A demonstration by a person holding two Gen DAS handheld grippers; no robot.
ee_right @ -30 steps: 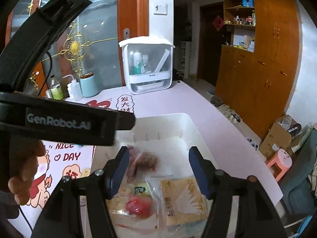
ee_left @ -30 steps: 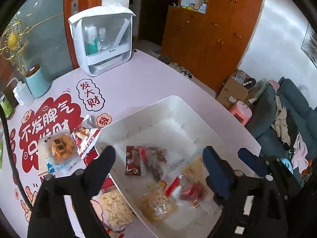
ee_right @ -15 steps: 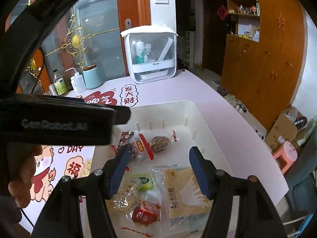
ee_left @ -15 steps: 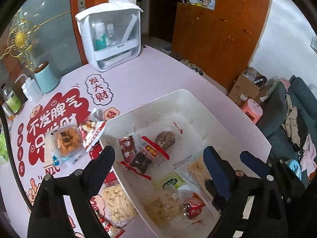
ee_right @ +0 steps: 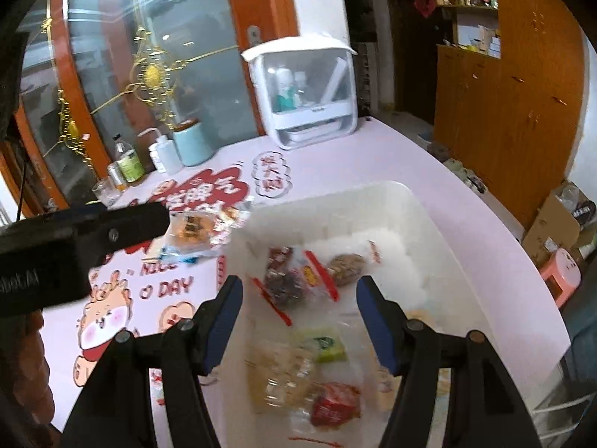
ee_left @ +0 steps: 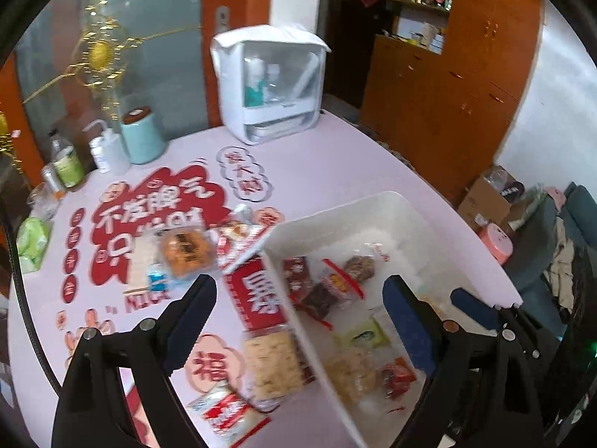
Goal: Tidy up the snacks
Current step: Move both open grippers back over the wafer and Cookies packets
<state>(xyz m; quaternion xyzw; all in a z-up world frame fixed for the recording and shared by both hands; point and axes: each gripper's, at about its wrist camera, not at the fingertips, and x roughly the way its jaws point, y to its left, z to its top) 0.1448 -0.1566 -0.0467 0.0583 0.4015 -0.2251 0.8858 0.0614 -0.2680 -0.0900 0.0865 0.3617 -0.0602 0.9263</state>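
A white plastic bin point(ee_left: 350, 209) point(ee_right: 373, 194) stands on the pink table and holds several snack packets, among them a dark brown one point(ee_left: 319, 296), a green one point(ee_left: 363, 336) and a red one point(ee_right: 334, 405). More packets lie on the table left of the bin: an orange biscuit pack point(ee_left: 186, 250), a cracker pack point(ee_left: 272, 364) and a red-white pack point(ee_left: 227, 410). My left gripper point(ee_left: 298, 306) is open and empty above the bin's left wall. My right gripper point(ee_right: 298, 313) is open and empty above the bin.
A white clear-front storage box point(ee_left: 268, 82) stands at the table's far side. A teal canister point(ee_left: 141, 136), squeeze bottle point(ee_left: 106, 149) and small bottles point(ee_left: 67, 160) line the far left. The table's right edge drops to a floor with a pink stool point(ee_left: 494, 239).
Both grippers have risen and pulled back from the bin, the left one shifting leftwards so more of the table's packets show. Both stay open and empty.
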